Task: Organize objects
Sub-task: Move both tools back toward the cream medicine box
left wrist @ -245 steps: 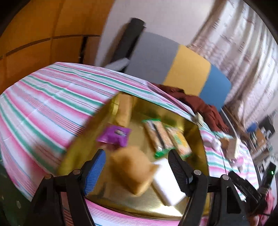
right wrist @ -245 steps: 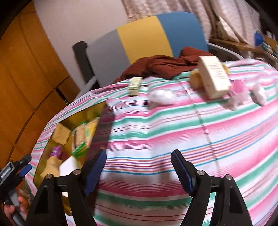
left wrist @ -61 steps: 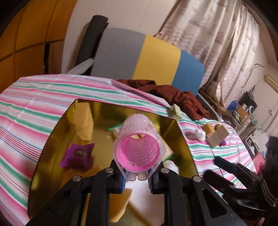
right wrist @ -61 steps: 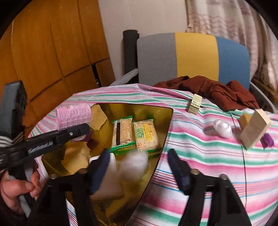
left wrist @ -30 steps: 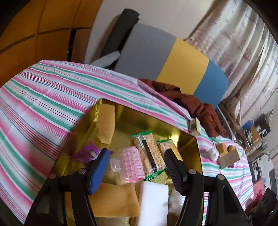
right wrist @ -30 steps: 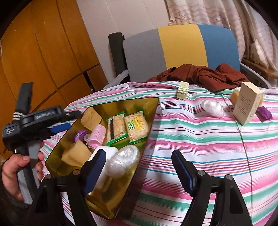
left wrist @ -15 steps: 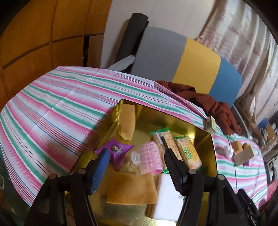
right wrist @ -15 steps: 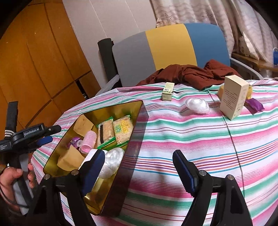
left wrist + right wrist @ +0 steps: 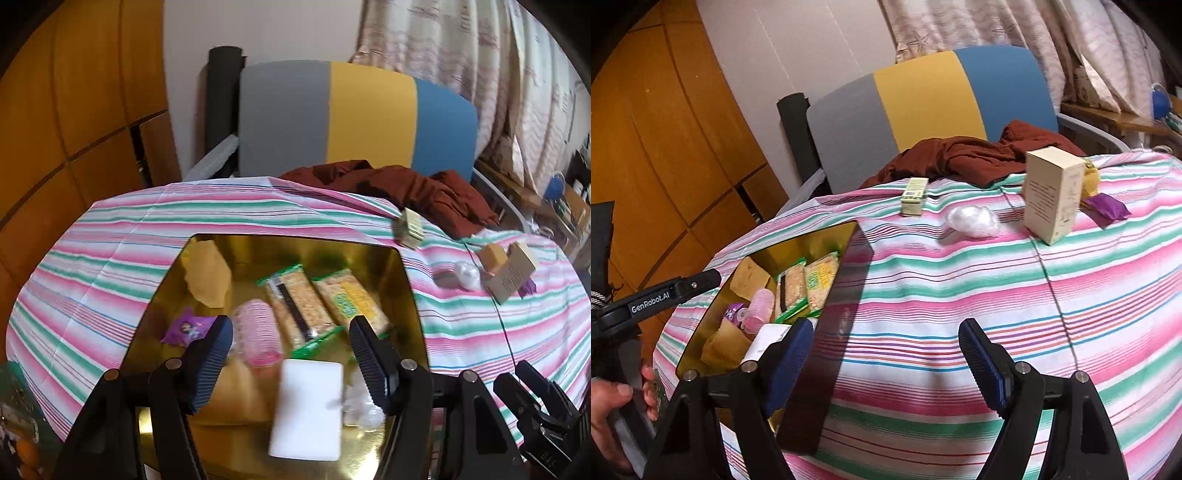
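Most of the sorting looks done to me: the gold tray [image 9: 406, 280] already holds a good pile, while a handful of things wait on the striped surface [image 9: 960, 295]. Inside the tray I count two cracker packets [image 9: 299, 306] side by side toward twelve o'clock, a pink hair roller [image 9: 258, 328] just beside them at nine o'clock, a purple wrapper [image 9: 186, 326] further toward nine, a tan sponge [image 9: 207, 273] leaning in the far corner at eleven, a white block [image 9: 308, 406] at six, a crumpled clear bag [image 9: 360, 402] touching it, and another tan piece partly hidden behind my left fingers [image 9: 207, 365]. My left gripper [image 9: 291, 354] hovers over the tray, fingers spread and holding nothing. My right gripper [image 9: 882, 363] is over the cloth beside the tray, fingers [image 9: 982, 360] spread and empty as well. Left outside, well apart from the tray toward one o'clock: a small green box [image 9: 914, 195], a clear plastic wad [image 9: 971, 219], a tall cream carton [image 9: 1052, 192] standing upright, a yellow sponge [image 9: 1091, 181] behind it, and a purple packet [image 9: 1108, 206] beside it. I judge those five remain to bring in.
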`<state>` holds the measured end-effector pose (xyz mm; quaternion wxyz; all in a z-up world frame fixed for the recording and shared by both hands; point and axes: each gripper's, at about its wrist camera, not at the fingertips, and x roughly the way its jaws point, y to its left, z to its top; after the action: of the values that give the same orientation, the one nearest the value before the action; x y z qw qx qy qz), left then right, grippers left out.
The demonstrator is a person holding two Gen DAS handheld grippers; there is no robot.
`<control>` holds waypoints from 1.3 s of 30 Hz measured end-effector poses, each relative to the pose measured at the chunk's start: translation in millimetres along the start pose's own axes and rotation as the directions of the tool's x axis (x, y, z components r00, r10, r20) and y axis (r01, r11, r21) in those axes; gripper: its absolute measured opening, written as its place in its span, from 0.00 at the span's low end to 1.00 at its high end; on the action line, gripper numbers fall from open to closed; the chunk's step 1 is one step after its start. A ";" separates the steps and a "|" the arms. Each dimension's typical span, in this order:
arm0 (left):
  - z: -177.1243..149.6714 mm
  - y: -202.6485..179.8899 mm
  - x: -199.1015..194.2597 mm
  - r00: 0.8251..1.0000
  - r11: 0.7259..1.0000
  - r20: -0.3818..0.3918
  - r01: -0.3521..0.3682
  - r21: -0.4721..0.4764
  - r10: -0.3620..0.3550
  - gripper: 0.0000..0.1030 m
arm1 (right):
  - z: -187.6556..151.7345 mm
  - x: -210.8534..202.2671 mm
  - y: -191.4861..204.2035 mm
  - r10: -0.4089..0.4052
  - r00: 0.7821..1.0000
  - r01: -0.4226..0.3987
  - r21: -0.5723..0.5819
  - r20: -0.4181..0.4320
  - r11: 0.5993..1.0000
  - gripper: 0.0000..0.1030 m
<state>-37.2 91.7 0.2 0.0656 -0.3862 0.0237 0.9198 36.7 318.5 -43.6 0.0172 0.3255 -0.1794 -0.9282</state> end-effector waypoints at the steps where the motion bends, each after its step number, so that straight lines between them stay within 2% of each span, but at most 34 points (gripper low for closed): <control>1: -0.1 -6.2 -0.2 1.000 1.000 -0.002 -0.001 0.014 0.001 0.65 | -0.4 -1.3 -4.2 -0.005 1.000 0.005 0.009 0.002 1.000 0.79; 11: -2.9 -61.3 1.2 0.999 0.991 -0.027 0.034 0.126 -0.031 0.65 | -3.9 -13.9 -46.9 -0.058 0.998 0.055 0.098 0.020 0.994 0.80; 15: -5.7 -84.8 2.4 0.995 0.984 -0.049 0.088 0.158 -0.081 0.65 | -3.9 -20.6 -68.3 -0.093 0.995 0.088 0.126 0.034 0.988 0.80; 21: -11.4 -125.4 7.7 0.973 0.954 -0.104 0.224 0.201 -0.206 0.65 | -0.4 -27.4 -106.2 -0.179 0.982 0.169 0.159 0.054 0.973 0.80; 26: -10.4 -162.3 15.8 0.945 0.921 -0.149 0.319 0.225 -0.291 0.65 | 8.7 -32.7 -147.1 -0.297 0.952 0.283 0.168 0.068 0.944 0.82; 30: 6.2 -203.0 23.8 0.932 0.893 -0.148 0.359 0.271 -0.330 0.65 | 13.6 -42.6 -182.0 -0.356 0.932 0.332 0.240 0.067 0.912 0.82; 33: 29.7 -239.0 34.0 0.927 0.875 -0.139 0.374 0.308 -0.347 0.65 | 13.2 -49.3 -191.9 -0.369 0.927 0.338 0.270 0.072 0.902 0.82; 34: 39.1 -251.1 37.6 0.931 0.876 -0.129 0.366 0.316 -0.342 0.65 | 13.2 -51.0 -193.3 -0.370 0.926 0.339 0.270 0.072 0.901 0.82; 36: 60.5 -274.9 48.7 0.925 0.872 -0.123 0.381 0.309 -0.361 0.65 | 13.4 -53.1 -193.3 -0.374 0.925 0.343 0.266 0.075 0.901 0.82; 39: 83.6 -300.2 66.1 0.926 0.879 -0.117 0.377 0.292 -0.359 0.65 | 13.8 -57.4 -196.1 -0.378 0.922 0.344 0.273 0.080 0.898 0.82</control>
<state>-100.4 403.6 13.7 0.2980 -0.3957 0.0954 0.8634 90.1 514.8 -66.8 -0.2090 0.2910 -0.2336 -0.9039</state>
